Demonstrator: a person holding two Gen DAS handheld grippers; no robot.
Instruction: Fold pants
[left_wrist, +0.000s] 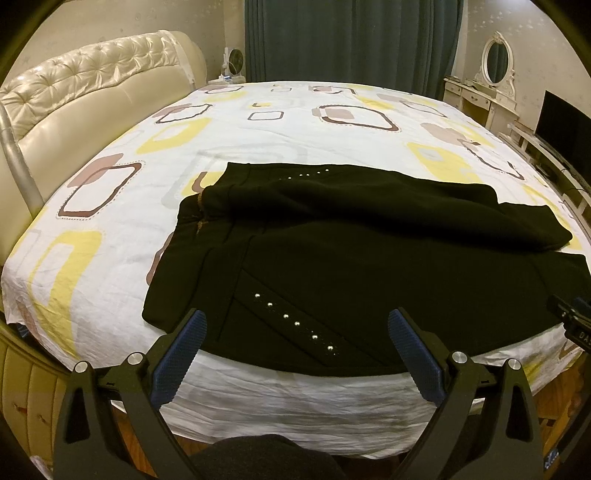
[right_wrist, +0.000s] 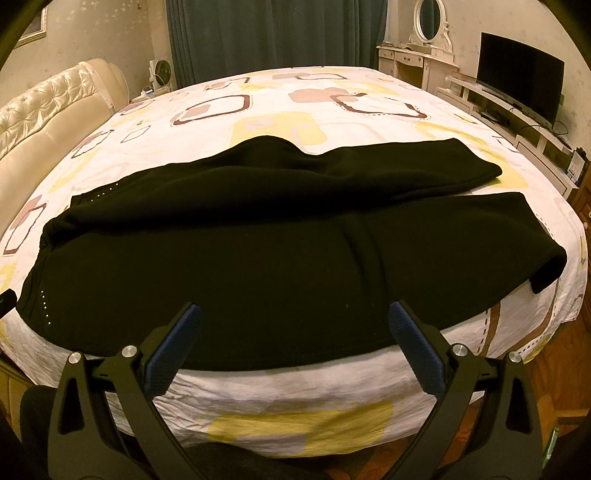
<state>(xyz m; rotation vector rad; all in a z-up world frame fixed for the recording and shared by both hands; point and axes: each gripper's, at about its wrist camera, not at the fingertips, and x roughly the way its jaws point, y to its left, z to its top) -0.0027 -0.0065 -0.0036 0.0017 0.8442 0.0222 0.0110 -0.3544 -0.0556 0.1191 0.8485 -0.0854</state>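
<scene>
The black pants (left_wrist: 351, 266) lie spread on the bed (left_wrist: 258, 398) just ahead of both claws, long axis running left to right; the left gripper (left_wrist: 295, 325) fronts the waist end, the right gripper (right_wrist: 295, 321) the legs, both spread wide and empty.

only legible text: white letters "da", cut off by frame edge, on black part of right gripper (left_wrist: 576, 317) at right edge of left wrist view. nothing else readable.
</scene>
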